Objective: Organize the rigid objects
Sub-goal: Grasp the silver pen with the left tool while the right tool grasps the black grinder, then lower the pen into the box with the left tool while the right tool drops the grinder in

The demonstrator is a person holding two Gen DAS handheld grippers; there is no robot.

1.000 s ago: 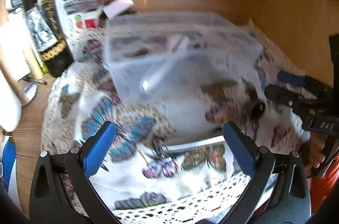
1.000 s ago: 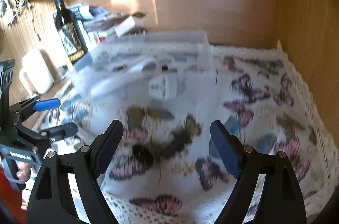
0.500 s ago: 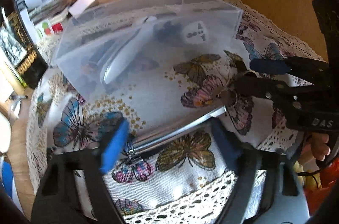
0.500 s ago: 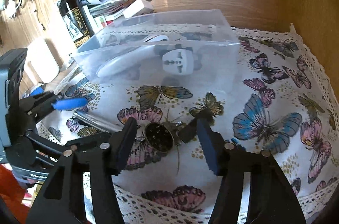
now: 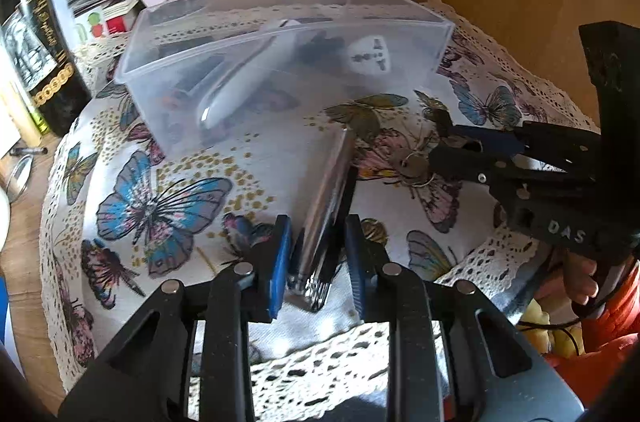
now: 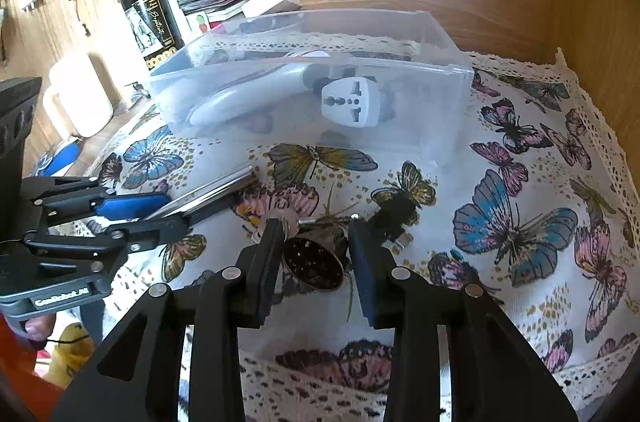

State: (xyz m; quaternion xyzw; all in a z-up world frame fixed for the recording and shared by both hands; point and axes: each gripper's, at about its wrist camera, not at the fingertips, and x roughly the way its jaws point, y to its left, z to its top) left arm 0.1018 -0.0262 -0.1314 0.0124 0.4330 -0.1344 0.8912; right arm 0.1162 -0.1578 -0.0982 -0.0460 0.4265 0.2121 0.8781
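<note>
straddling a metal tool [image 5: 326, 198], left gripper [image 5: 316, 258] hides its end; right gripper [image 6: 316, 254] brackets a dark disc [image 6: 314, 264], contact unclear.

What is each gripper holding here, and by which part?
Left gripper brackets the near end of the metal clipper; right gripper brackets the round dark keyring piece at its sides. Firm contact cannot be told for either.

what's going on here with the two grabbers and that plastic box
A person is tidying loose items off a butterfly tablecloth. The left tool is closed around a long silver metal piece; the right tool straddles a dark round bell-like trinket on a key ring. The clear box behind already holds a white plug adapter and a white handle-shaped item.
</note>
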